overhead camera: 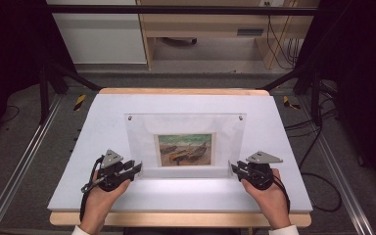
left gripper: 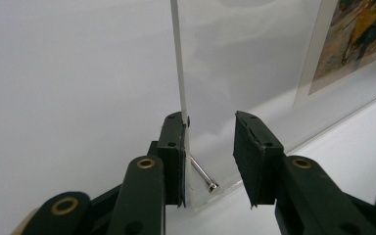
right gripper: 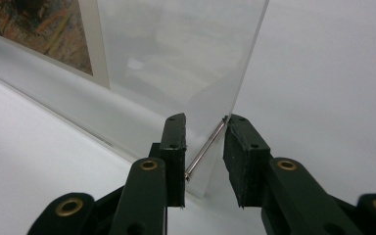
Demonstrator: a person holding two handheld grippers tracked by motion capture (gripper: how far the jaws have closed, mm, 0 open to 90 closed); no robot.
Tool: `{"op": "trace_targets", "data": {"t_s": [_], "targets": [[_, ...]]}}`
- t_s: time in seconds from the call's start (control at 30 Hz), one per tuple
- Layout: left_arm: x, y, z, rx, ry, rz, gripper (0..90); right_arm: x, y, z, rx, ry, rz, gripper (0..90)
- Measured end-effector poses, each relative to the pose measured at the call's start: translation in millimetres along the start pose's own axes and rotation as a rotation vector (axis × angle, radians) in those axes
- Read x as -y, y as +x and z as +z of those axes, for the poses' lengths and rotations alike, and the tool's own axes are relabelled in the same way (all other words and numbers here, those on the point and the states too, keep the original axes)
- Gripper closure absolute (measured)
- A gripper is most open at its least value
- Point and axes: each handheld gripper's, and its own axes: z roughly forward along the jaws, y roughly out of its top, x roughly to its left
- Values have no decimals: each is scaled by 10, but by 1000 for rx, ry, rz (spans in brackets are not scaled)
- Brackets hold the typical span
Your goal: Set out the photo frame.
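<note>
Left claw has its jaws around the near left corner of the clear acrylic frame: one pad is flat on the panel, the other stands off with a gap, so I can't tell if it's actually gripping. Right claw is similar at the near right corner, straddling a little metal pin, gap visible too. The frame with the boat print sits mid white table. My worry: lift now and that slick acrylic slips out or tilts, since neither side looks properly clamped.
</note>
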Motion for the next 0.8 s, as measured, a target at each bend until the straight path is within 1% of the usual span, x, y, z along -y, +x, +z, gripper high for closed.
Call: {"op": "trace_targets", "data": {"t_s": [0.23, 0.47, 0.5, 0.53, 0.57, 0.7, 0.73, 0.8], "targets": [[14, 1, -5, 4, 6, 7, 646, 17, 6, -5, 0, 4, -11, 707], [34, 4, -1, 13, 0, 4, 644, 34, 19, -11, 0, 11, -10, 708], [37, 3, -2, 13, 2, 4, 644, 39, 26, -10, 0, 10, -4, 708], [41, 3, -2, 13, 3, 5, 643, 42, 22, -9, 0, 8, -17, 709], [45, 2, -1, 11, 4, 7, 642, 47, 24, -10, 1, 10, -18, 709], [49, -3, 2, 9, 0, 8, 640, 58, 36, -16, 3, 12, -14, 711], [50, -1, 3, 10, -1, 7, 639, 57, 32, -16, 3, 12, -21, 711], [54, 3, 5, 13, -3, 3, 637, 59, 35, -14, 3, 12, -15, 708]]}}
